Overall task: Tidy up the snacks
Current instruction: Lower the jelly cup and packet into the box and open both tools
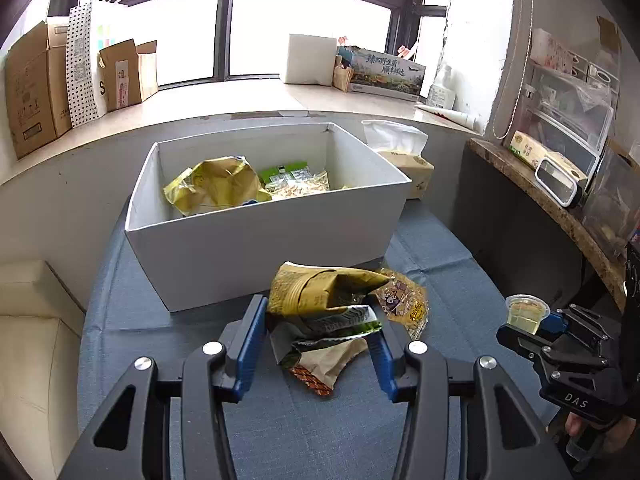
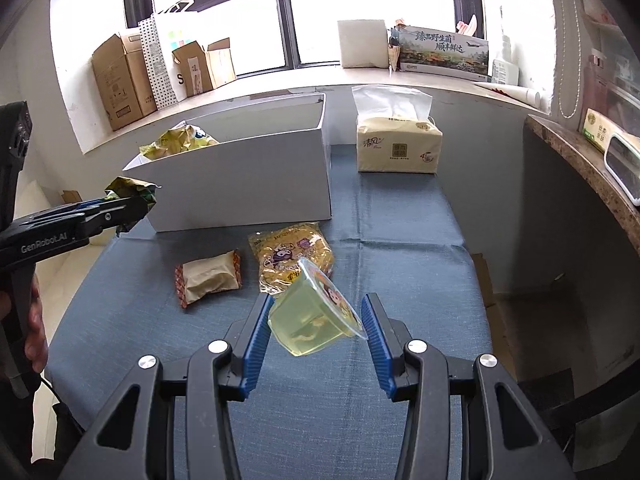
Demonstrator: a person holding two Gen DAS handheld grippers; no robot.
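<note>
**Two tools, each holding a snack**

Between the blue pads of the left tool (image 1: 318, 320) sits a crumpled green-and-gold snack bag (image 1: 320, 292), clamped and lifted above the blue-clothed counter (image 1: 280, 432). Just ahead of this tool stands the white box (image 1: 256, 248), already containing a gold bag (image 1: 216, 188) and a packet of nuts (image 1: 298, 186). Below the held bag lie a brown wrapped cake (image 2: 208, 276) and a yellow cartoon packet (image 2: 290, 254). The right tool (image 2: 316, 320) grips a tilted clear jelly cup (image 2: 316, 312) above the counter. Ahead and to its right sits a tissue pack (image 2: 398, 146).
</note>
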